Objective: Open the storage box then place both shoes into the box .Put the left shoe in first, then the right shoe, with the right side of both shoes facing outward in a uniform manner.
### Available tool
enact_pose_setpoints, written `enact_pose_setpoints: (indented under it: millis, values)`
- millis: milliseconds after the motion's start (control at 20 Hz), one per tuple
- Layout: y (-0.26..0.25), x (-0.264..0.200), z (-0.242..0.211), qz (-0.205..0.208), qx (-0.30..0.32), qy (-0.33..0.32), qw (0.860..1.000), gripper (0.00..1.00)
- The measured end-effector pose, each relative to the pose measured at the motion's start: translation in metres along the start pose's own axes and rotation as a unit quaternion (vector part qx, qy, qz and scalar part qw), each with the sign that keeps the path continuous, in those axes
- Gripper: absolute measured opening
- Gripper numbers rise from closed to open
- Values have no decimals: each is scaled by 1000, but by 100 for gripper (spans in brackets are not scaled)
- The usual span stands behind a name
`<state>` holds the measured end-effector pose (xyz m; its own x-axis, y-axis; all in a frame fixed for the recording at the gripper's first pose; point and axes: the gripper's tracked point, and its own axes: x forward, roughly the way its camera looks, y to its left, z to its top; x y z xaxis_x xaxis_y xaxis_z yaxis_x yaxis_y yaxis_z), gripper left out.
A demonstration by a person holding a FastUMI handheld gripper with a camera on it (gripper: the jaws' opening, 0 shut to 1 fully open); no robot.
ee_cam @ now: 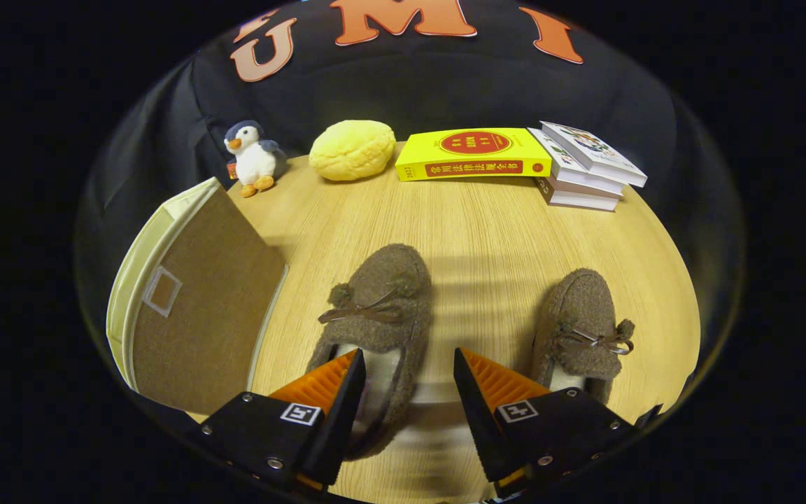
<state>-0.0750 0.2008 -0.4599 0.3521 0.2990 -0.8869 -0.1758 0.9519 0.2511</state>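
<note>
While we hover low over the wooden table [487, 231], our gripper [408, 358] sits with its fingers spread wide, nothing clamped between them. One finger [326, 381] overlaps the heel opening of the nearer brown fuzzy shoe [382, 308]; the other finger [494, 381] sits over bare tabletop in the gap between the two shoes. We can't tell if the first finger actually touches the shoe or just hangs above it.

Taking that nearer shoe as reference: its toe points away from us, bow across the top. The second shoe [585, 322] lies well apart on its far side from the box, toe also pointing away, bow near its opening. The storage box [193, 301] stands just beside the nearer shoe on the opposite side, brown fabric panel facing us, cream edging, small framed label window; it looks closed.

Well beyond the shoe, along the table's back edge: a plush penguin [252, 157], a yellow bun-shaped toy [352, 149], a yellow book [473, 154], then a stack of books [585, 171] touching it.
</note>
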Motion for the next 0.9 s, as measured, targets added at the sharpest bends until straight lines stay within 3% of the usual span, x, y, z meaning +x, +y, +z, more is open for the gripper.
enact_pose_setpoints:
  millis: [150,400,500,700,900]
  values:
    - [0,17,2,-5,18,8,1000,66]
    - [4,37,0,-19,21,7,1000,30]
    - [4,38,1,-23,31,9,999,21]
    - [1,29,5,-23,71,15,997,7]
    - [5,7,19,-23,80,1,997,5]
